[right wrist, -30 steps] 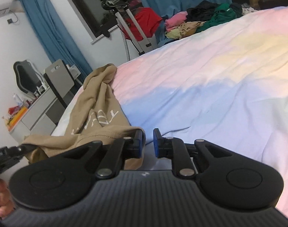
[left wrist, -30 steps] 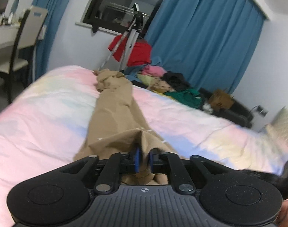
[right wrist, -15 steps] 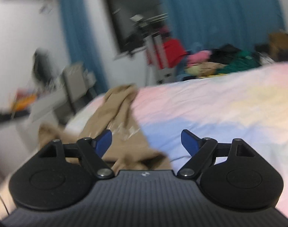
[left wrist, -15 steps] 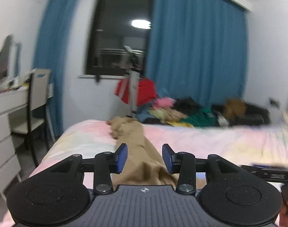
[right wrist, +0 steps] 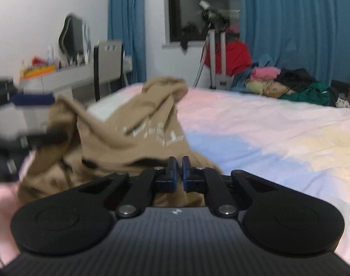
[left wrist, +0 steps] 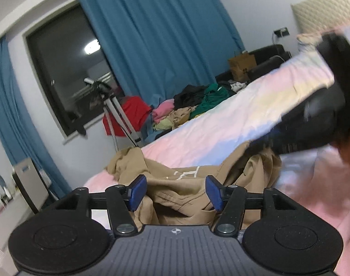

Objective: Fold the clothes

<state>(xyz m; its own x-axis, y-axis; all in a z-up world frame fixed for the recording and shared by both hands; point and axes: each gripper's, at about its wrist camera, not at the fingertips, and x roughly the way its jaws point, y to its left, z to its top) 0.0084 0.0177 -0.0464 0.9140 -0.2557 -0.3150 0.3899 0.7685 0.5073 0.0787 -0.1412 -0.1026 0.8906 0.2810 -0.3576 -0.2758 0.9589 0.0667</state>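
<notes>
A tan garment with white lettering (left wrist: 179, 184) lies crumpled on the pastel bed (left wrist: 244, 119). My left gripper (left wrist: 175, 193) is open, its blue pads either side of the cloth's near folds, holding nothing. My right gripper (right wrist: 179, 170) is shut on the near edge of the tan garment (right wrist: 133, 133), which bunches up in front of it. The right gripper also shows blurred at the right of the left wrist view (left wrist: 313, 124). The left gripper shows blurred at the left of the right wrist view (right wrist: 18, 115).
A pile of mixed clothes (left wrist: 193, 105) lies beyond the bed's far edge, next to a tripod (left wrist: 115, 115) with a red cloth. A desk and chair (right wrist: 105, 64) stand left of the bed. Blue curtains and a dark window are behind.
Both grippers let go of the tan garment half a second ago. The right one has since shut on its near edge. The left stays open and has swung to face the crumpled cloth.
</notes>
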